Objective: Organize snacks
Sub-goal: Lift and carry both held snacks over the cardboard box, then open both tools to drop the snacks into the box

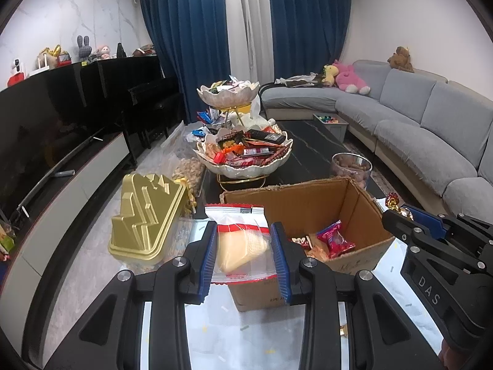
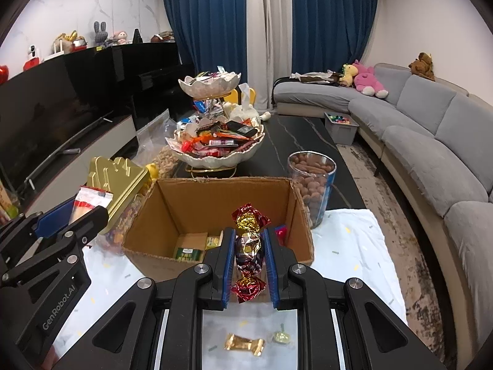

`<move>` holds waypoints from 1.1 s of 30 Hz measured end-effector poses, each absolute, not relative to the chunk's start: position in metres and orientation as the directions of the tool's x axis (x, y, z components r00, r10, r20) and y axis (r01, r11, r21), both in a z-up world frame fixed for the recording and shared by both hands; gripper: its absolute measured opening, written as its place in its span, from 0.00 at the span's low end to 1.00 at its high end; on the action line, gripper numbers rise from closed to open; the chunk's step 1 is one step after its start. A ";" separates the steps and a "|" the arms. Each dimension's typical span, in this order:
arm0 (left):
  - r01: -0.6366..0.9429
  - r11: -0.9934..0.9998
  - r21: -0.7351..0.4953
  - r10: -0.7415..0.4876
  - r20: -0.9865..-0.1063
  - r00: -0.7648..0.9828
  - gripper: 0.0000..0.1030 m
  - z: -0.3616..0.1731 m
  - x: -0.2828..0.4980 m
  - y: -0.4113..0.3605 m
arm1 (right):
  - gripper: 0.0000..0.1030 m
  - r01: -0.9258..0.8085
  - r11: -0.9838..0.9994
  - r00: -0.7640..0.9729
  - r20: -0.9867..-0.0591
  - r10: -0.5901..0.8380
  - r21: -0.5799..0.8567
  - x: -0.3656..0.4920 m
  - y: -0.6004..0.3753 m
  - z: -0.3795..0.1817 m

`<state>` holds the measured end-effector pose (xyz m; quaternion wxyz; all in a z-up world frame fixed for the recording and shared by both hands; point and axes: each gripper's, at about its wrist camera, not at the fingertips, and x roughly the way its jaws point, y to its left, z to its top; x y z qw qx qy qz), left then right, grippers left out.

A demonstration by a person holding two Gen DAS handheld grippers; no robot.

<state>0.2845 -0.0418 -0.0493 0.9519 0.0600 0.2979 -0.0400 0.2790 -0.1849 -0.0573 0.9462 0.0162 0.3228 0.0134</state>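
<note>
**Two snacks held over the box: where a drop could go astray**

The cardboard box (image 2: 215,215) is the landmark here. The left gripper (image 1: 246,251) is clamped on a clear packet (image 1: 242,240) with a pale yellow snack inside, held just short of the box's near-left corner. The right gripper (image 2: 249,262) is closed tight on a foil-wrapped candy (image 2: 249,246), held at the box's near wall, toward its right side.

The packet is slick plastic, pinched only across its middle; it may slide out and land on the white cloth (image 2: 354,246) in front of the box. Released from here, it looks likely to catch the box's rim. The candy's crinkled foil could tear or twist under the squeeze. The two grippers sit close together on the near side of the box, so they might knock each other. A glass jar of nuts (image 2: 311,185) stands just beyond the box's right wall; a wide swing could tip it. A gold tin (image 1: 144,215) sits just left of the box.
</note>
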 end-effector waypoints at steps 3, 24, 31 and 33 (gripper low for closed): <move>0.115 0.990 0.083 -0.047 -0.574 0.818 0.33 -0.049 0.292 -0.043 | 0.19 -0.021 0.999 0.792 -0.609 0.039 0.036 0.287 -0.184 -0.055; 0.129 0.990 0.057 -0.066 -0.620 0.782 0.33 -0.077 0.345 -0.046 | 0.19 -0.072 0.997 0.770 -0.635 0.067 0.018 0.342 -0.179 -0.074; 0.134 0.989 0.060 -0.066 -0.635 0.769 0.33 -0.087 0.356 -0.046 | 0.19 -0.085 0.996 0.755 -0.651 0.081 0.025 0.354 -0.177 -0.083; 0.136 0.989 0.056 -0.069 -0.640 0.766 0.33 -0.089 0.358 -0.046 | 0.19 -0.090 0.996 0.748 -0.658 0.086 0.028 0.358 -0.176 -0.086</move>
